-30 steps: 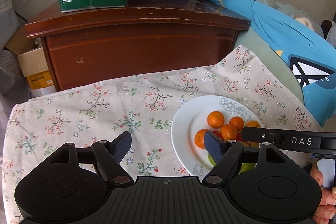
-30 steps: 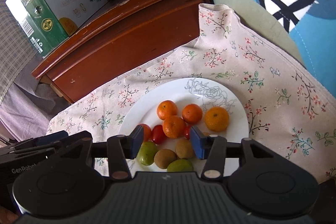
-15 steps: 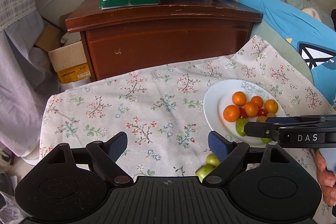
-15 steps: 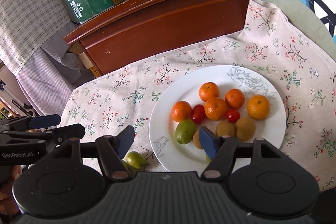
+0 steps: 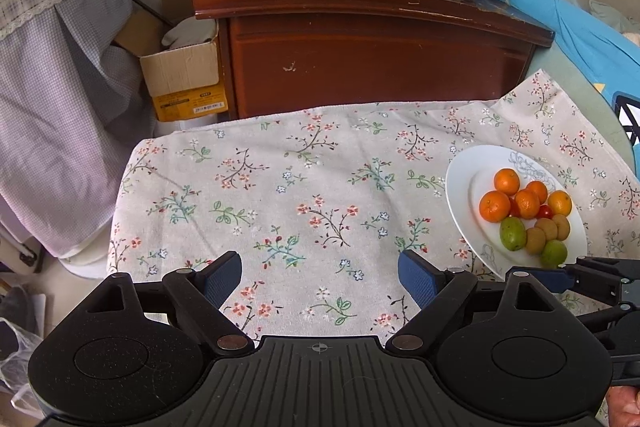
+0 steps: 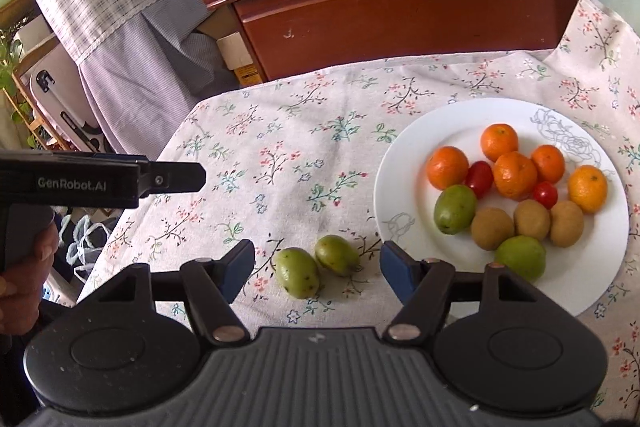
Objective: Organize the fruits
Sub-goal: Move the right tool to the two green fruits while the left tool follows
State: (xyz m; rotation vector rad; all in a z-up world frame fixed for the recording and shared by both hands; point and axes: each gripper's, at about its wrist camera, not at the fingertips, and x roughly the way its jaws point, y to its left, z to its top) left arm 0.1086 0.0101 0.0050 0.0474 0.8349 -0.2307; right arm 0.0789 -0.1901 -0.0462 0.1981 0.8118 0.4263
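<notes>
Item: two green fruits, oval, smooth, speckled skin, lying side by side and touching on the flowered cloth, just off the near left rim of the white plate.
Handling, judged: light, firm, apt to roll; take one across its narrow middle.
Plate contents: five round, dimpled tangerines, two glossy cherry tomatoes, three fuzzy brown kiwis, two more green fruits.
Right gripper: jaws apart, empty, straddling the pair.
Left gripper: wide, empty, over bare cloth.
</notes>
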